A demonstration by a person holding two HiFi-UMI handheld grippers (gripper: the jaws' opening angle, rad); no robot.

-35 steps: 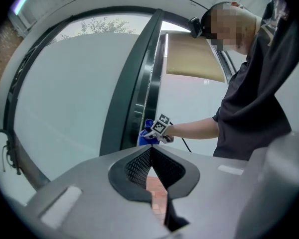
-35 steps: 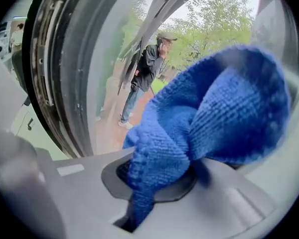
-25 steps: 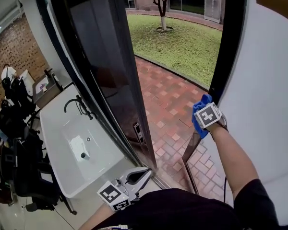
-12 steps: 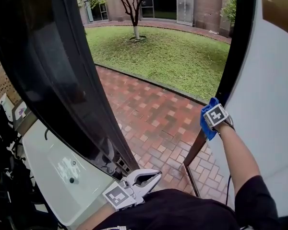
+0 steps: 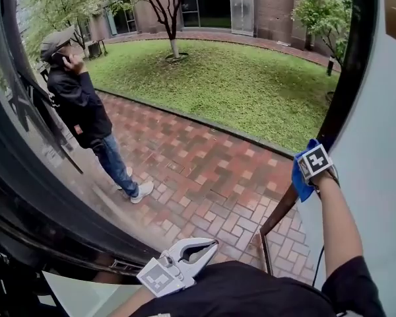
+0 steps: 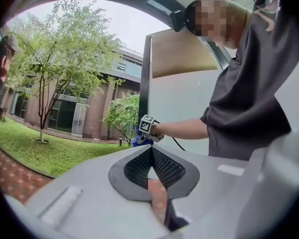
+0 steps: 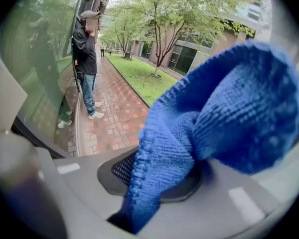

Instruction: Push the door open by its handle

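Note:
The glass door point(image 5: 33, 197) with its black frame stands swung wide to the left; I cannot make out its handle. My right gripper point(image 5: 305, 177) is out at arm's length by the black door post point(image 5: 346, 91). A blue cloth point(image 5: 298, 180) sits between its jaws and hides the tips. In the right gripper view the blue cloth point(image 7: 214, 118) bulges out of the right gripper point(image 7: 157, 171); its jaws are opening slightly with the pads still on the cloth. My left gripper point(image 5: 208, 245) hangs low by my body, shut and empty. The left gripper point(image 6: 150, 149) shows its pads meeting.
A person point(image 5: 86, 117) in a dark jacket and cap stands on the brick path point(image 5: 204, 170) just outside, left of the opening. Beyond lie a lawn point(image 5: 231, 84) and a tree point(image 5: 168, 18). A white wall point(image 5: 383, 190) lies to the right of the post.
The door has swung further left and the sink behind it has left the view. The person outside has come into sight. My right gripper stays by the post with the cloth.

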